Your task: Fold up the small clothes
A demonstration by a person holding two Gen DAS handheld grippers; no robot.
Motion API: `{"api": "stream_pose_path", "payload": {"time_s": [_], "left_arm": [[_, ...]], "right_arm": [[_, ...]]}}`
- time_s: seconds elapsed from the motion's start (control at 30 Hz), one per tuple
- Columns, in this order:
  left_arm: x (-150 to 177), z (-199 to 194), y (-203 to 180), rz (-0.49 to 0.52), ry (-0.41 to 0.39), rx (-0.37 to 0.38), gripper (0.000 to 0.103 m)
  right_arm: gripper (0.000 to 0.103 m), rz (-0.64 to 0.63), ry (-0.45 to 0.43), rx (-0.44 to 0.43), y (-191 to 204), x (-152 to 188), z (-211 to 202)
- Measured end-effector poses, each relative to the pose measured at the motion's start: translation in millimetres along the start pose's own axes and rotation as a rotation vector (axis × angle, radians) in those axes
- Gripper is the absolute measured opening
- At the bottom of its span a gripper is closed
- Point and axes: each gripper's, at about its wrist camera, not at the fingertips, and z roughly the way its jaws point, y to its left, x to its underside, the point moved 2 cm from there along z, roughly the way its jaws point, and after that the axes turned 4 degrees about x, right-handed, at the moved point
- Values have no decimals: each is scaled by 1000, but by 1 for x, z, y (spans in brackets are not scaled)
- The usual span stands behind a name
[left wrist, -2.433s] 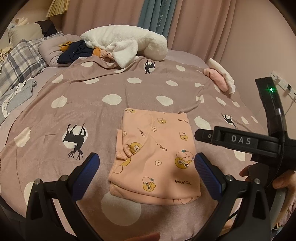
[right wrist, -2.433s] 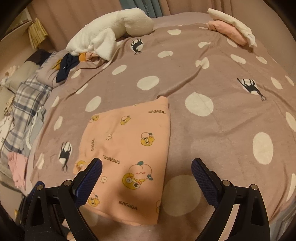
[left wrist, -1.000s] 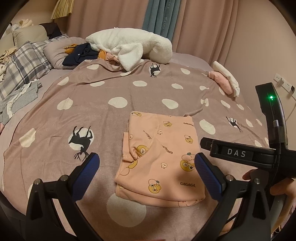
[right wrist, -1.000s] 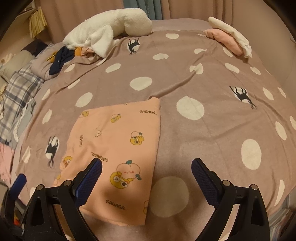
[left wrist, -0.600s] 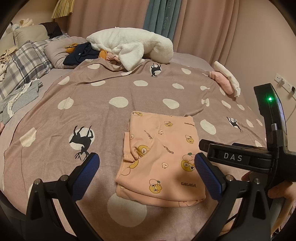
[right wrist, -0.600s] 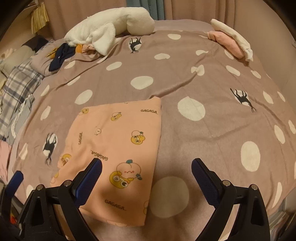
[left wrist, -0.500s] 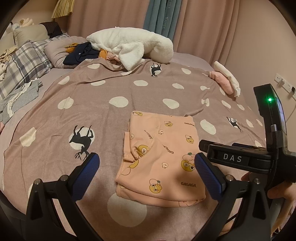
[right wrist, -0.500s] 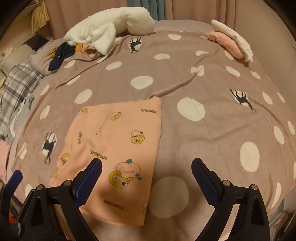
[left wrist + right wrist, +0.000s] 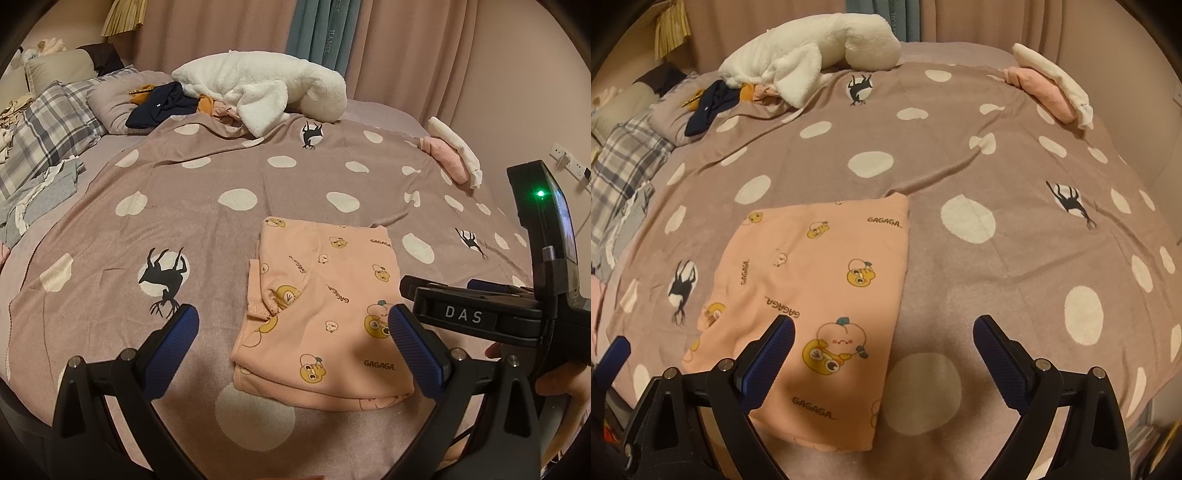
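A small peach garment (image 9: 325,314) with cartoon prints and "GAGAGA" lettering lies folded into a rectangle on the polka-dot blanket (image 9: 207,229). It also shows in the right wrist view (image 9: 820,291). My left gripper (image 9: 293,343) is open and empty, held above the garment's near edge. My right gripper (image 9: 884,354) is open and empty, above the garment's near right corner. The right gripper's body shows at the right of the left wrist view (image 9: 480,314).
A white fluffy blanket (image 9: 258,92) and dark clothes (image 9: 162,107) lie at the far side of the bed. A folded pink and white stack (image 9: 454,155) sits at the far right edge. Plaid bedding (image 9: 40,136) lies at the left. Curtains hang behind.
Both grippers have drawn back and up slightly from the folded garment. They stay open. The garment has not moved.
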Motion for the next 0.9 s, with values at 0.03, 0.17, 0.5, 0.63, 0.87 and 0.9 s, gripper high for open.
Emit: {"api": "stream_pose_path", "payload": {"time_s": [0.03,0.17,0.5,0.63,0.87,0.9], "left_arm": [[0,0,0,0,0,-1,102],[0,-1,1,-2,-1,0,102],[-1,0,5,-6,6,-3,102],[-1,2,5,-5,7,-13,102],[0,5,7,-9,11,-23,102],[0,5,6,-5,11,-25,102]], "right_arm": [[97,-2,0,3,0,0,0],[97,-8,3,7,2,0,2],[97,-33,-1,13,7,2,1],[97,-31,-1,17,7,2,1],[97,-35,0,29,6,1,1],[97,-36,0,29,6,1,1]]}}
